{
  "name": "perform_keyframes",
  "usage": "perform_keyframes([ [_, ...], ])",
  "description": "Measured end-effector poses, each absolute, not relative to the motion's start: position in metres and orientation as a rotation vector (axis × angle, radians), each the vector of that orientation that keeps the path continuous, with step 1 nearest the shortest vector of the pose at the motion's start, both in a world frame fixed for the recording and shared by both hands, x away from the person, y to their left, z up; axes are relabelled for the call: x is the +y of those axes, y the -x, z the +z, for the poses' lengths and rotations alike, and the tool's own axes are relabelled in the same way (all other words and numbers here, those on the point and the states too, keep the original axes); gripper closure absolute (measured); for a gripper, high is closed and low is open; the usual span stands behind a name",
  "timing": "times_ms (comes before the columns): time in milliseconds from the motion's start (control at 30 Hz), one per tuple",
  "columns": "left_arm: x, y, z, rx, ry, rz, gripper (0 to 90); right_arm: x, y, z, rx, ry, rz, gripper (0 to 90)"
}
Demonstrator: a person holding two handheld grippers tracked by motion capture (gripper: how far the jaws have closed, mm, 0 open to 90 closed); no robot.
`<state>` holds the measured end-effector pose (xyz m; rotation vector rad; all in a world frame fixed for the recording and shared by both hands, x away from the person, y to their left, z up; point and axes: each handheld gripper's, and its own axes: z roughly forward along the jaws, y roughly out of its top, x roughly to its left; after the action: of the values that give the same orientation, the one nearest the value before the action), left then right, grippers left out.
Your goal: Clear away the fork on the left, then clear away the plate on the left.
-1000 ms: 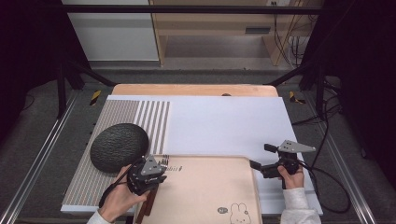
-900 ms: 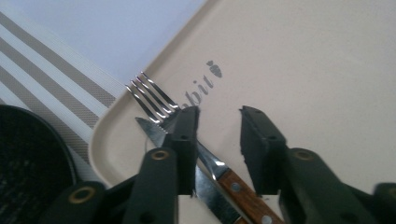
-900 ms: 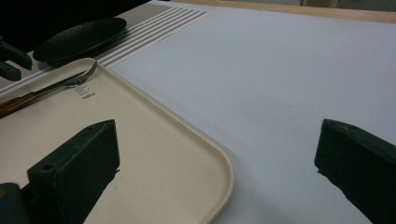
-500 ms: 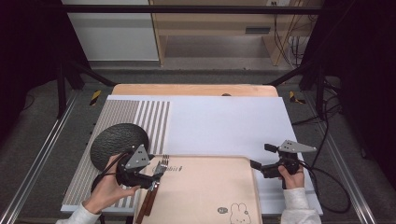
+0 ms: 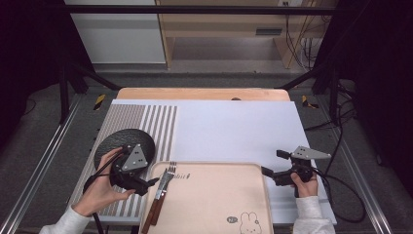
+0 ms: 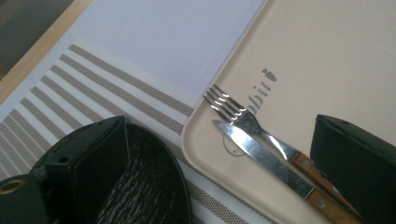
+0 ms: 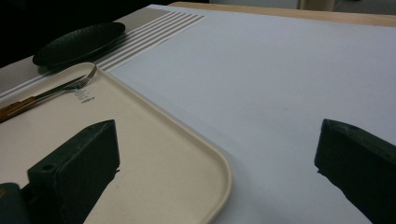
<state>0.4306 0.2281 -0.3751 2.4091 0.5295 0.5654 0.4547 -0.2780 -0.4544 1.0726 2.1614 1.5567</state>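
On tray [image 5: 214,204]: one fork [image 6: 243,122], one knife [image 6: 261,161]

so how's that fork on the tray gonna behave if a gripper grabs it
The fork looks rigid, with metal tines and a wooden handle. The polished metal may slip between jaws, so the handle seems safer. It lies flat against the knife on the tray, so nudging it probably shifts both.

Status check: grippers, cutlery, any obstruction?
Left gripper just opened, nothing between its jaws; right gripper open, empty. Fork and knife lying on tray. Black plate close by left gripper.
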Motion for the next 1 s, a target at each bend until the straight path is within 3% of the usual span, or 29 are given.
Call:
perform_keyframes([
  [1000,0.279,-0.423,-0.384,0.441,-2.547,0.755,0.3,-0.279,-0.455,-0.454,2.154,-1.080,1.557,0.3],
])
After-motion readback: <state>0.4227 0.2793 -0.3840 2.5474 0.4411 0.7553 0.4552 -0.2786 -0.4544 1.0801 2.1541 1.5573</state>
